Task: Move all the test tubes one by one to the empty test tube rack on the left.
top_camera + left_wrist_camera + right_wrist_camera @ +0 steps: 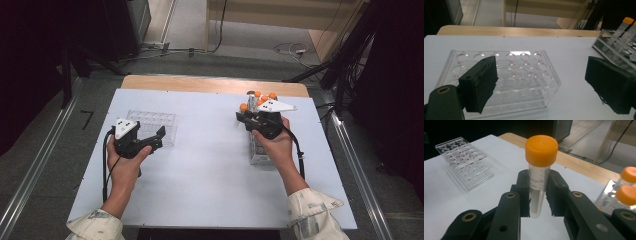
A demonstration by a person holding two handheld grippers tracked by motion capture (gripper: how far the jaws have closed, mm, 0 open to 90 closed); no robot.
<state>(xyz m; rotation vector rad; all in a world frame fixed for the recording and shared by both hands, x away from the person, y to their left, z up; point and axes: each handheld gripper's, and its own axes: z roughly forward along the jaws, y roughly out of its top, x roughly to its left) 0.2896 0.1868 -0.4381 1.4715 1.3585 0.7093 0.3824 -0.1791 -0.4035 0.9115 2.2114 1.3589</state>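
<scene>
two claws worked over the white desk (210, 190), one in each hand. the left claw (156, 139) sat at about 9 o'clock on the desk, its jaws spread wide with nothing between them, and pointed at an empty clear rack (524, 75) just beyond it; in the left gripper view that rack showed three rows of round holes, none filled. the right claw (537, 195), at about 2 o'clock on the desk, was pinched tight on one clear tube (539, 182) with an orange cap, held upright between the pads and lifted off the desk, the cap standing above the jaws. just past the right hand (272, 145) stood a second clear rack (257, 152) holding more orange-capped tubes (265, 96); about four caps could be counted in the high view, though the claw hid part of that rack. two racks in all.
</scene>
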